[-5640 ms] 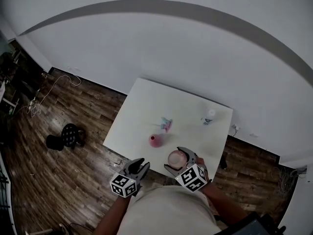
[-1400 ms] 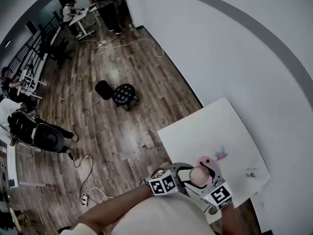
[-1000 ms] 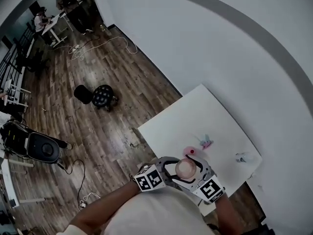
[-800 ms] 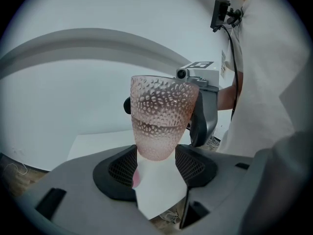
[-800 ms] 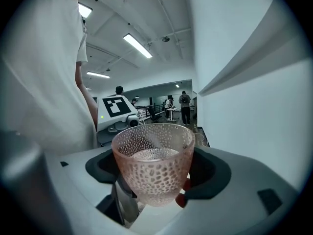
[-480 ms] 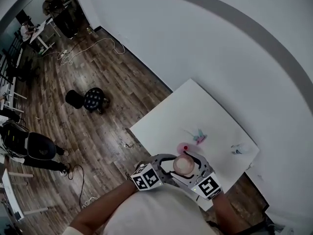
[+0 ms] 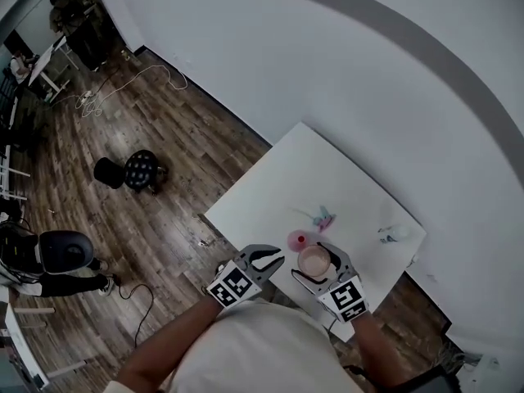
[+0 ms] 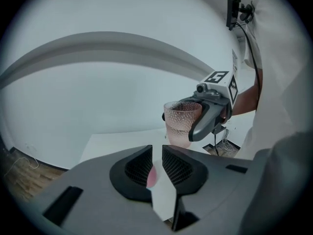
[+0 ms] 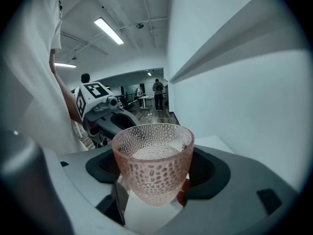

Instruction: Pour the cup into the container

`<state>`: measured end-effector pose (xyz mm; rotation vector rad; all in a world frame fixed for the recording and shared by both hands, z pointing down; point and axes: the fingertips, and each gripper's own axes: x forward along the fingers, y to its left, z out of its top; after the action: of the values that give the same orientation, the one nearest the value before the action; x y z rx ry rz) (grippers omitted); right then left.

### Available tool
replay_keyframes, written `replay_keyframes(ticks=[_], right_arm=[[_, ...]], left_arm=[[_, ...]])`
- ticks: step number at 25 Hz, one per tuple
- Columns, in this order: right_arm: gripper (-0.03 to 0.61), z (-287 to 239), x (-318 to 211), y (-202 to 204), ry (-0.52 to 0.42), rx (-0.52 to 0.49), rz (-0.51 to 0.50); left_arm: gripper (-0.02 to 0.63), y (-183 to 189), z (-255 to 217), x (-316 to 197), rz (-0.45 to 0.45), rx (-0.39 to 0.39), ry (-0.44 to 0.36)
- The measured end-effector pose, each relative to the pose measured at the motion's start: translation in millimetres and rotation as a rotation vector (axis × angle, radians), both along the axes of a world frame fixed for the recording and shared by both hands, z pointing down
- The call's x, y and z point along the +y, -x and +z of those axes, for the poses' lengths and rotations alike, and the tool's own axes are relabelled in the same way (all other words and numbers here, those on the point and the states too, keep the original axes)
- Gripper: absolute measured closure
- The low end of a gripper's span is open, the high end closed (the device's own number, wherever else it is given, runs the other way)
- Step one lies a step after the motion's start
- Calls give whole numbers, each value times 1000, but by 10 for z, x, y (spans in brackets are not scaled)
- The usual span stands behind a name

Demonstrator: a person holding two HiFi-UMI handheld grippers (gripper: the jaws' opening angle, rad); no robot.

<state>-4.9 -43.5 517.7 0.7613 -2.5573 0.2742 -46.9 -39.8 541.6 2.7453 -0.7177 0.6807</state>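
White tabletop [image 7: 344, 182] is carrying a small round pink container [image 7: 298, 239]. Jaws of the right gripper [image 7: 312, 262] are clamping the dimpled pink glass cup [image 9: 152, 155], seemingly bringing it over. Jaws of the left gripper [image 7: 270, 259], just closing narrow, are gripping nothing. Next: shifting toward eleven o'clock, then tipping gently.

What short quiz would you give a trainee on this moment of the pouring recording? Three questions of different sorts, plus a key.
1. Multiple choice: which gripper holds the cup? A the left one; B the right one; C neither.
2. True or false: the cup is tipped over the pink container.
3. Short answer: what does the pink container stand on?
Key: 1 B, the right gripper, whose jaws have just closed a little onto the cup. 2 False: it is upright. 3 The white table.
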Motion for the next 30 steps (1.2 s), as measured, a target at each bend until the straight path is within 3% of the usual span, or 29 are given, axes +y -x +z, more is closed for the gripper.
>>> replay_keyframes(ticks=[5,19,30], right_arm=[[190,303,-30,-74,56,62,69],[193,868,-82,-164,203,180,184],[193,989,-145,-146,271,179,236]], left_arm=[[601,34,39,-161,-29,-15,1],[603,-88,196,-407,49,-32,56],[603,-91,348,-456,105,-36,83]])
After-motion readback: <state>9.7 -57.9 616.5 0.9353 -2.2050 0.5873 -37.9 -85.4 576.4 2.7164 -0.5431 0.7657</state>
